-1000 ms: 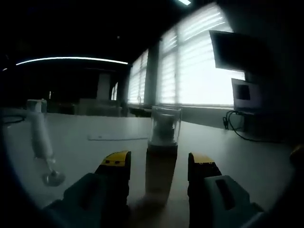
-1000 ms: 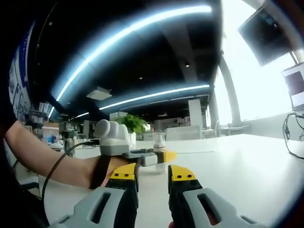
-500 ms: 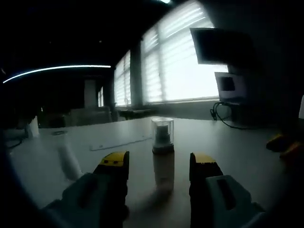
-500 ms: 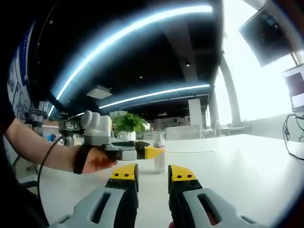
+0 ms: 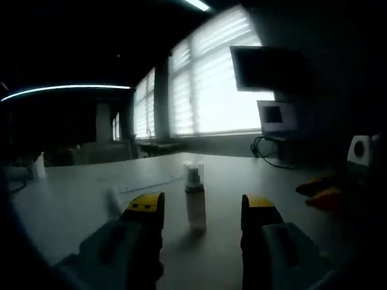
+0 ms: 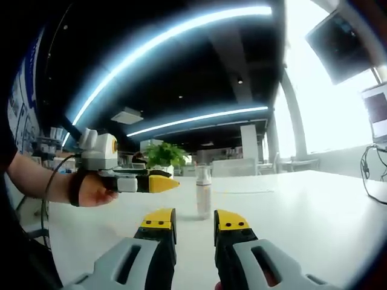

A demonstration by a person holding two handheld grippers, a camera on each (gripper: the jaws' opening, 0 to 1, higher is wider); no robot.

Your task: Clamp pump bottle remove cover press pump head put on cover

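Note:
A small white pump bottle (image 5: 195, 205) with a clear cover (image 5: 192, 173) on top stands upright on the white table (image 5: 230, 254). My left gripper (image 5: 201, 209) is open and sits well back from the bottle, which stands beyond its jaws. In the right gripper view the same bottle (image 6: 204, 194) stands just beyond my right gripper (image 6: 195, 220), whose jaws are narrowly apart with nothing between them. The left gripper (image 6: 148, 183), held by a hand (image 6: 91, 190), hovers to the left of the bottle, apart from it. The right gripper's yellow tips (image 5: 320, 193) show at the right edge.
A flat sheet (image 5: 151, 181) lies on the table behind the bottle. A blurred pale object (image 5: 112, 199) stands at the left. A monitor (image 5: 275, 118) with a cable (image 5: 266, 158) is at the far right below bright windows. A plant (image 6: 163, 158) stands far back.
My left gripper has drawn back from the bottle, which had stood between its jaws and now looks smaller and farther off. The right gripper has stayed still.

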